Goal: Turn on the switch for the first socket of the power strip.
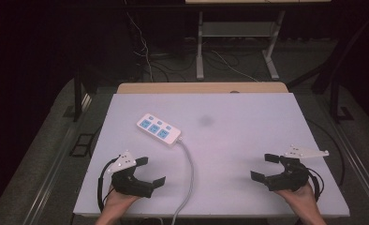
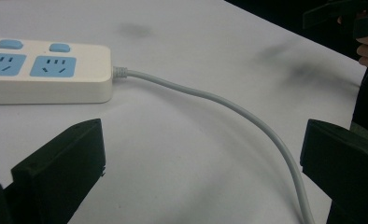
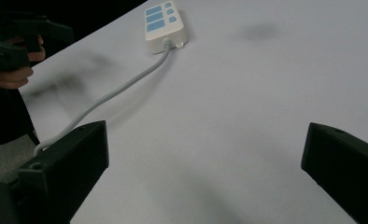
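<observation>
White power strip point(image 1: 158, 129) with blue sockets (pale grey cord point(image 1: 190, 164)); pale lilac-white table point(image 1: 248, 140); both tools black.

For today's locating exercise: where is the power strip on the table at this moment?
In the high view the power strip lies left of centre on the white table, beyond the left tool, its cord running back to the near edge.

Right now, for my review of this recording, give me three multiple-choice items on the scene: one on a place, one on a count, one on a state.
1. Where does the power strip lie on the table?
A. left of centre
B. far right corner
C. near right edge

2. How many blue socket panels show on it?
A. one
B. three
C. six

3. How do the left gripper and the right gripper stand?
A. both open, nothing held
B. both shut
C. left shut on the cord

Answers: 1 A, high view shows it there; 2 B, three panels in a row; 3 A, jaws apart, nothing between.
</observation>
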`<action>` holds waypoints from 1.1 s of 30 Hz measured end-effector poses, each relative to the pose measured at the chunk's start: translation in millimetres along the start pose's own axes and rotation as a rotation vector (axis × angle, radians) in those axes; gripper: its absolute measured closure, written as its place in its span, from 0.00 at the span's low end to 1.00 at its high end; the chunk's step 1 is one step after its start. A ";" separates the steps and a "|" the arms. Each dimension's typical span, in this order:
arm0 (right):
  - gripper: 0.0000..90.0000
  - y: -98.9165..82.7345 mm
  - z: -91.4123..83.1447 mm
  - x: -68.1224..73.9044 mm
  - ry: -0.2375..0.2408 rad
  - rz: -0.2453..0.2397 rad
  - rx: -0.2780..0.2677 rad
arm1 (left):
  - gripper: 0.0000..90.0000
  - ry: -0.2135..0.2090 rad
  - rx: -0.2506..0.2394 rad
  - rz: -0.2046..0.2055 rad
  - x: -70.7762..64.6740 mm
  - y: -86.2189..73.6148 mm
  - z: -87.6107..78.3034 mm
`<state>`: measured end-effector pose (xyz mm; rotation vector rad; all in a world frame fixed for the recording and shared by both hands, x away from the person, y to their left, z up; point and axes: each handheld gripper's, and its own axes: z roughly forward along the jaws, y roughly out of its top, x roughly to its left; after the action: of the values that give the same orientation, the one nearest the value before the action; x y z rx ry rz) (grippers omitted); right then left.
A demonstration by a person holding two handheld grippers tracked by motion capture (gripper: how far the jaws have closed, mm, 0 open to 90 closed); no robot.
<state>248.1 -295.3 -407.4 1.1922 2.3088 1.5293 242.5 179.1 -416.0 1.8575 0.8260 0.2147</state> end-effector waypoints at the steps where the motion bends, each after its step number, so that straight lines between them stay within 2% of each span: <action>1: 0.00 -0.3 0.6 0.3 0.000 -0.003 0.002 | 0.00 0.000 0.000 0.000 0.0 0.0 0.0; 21: 0.00 -2.9 5.0 1.0 0.003 -0.003 0.032 | 0.00 -0.017 0.017 0.003 -1.1 0.3 -0.9; 24: 0.00 -3.1 5.3 1.6 -0.002 -0.006 0.040 | 0.00 -0.015 0.025 0.013 -1.7 2.9 -2.3; 33: 0.00 -3.4 5.0 2.0 -0.002 -0.006 0.041 | 0.00 -0.012 0.045 0.010 -0.4 8.5 -2.8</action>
<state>247.4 -290.9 -412.0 1.1945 2.3511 1.4857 244.6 179.0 -407.2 1.9039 0.8193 0.1922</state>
